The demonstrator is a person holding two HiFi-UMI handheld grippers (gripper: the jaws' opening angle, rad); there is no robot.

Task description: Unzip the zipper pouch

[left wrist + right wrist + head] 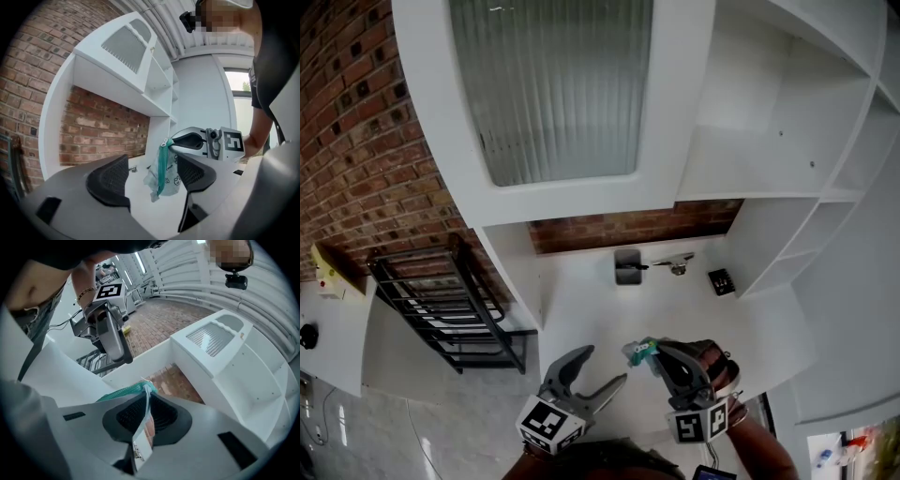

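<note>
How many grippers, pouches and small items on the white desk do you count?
Grippers: 2, left gripper and right gripper
Zipper pouch: 1
Small items: 3, grey cup, metal piece, black block
Total: 6

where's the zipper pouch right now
The clear plastic pouch with the teal zipper hangs in the right gripper's shut jaws, low centre-right in the head view, above the white desk and right of the open left gripper.
</note>
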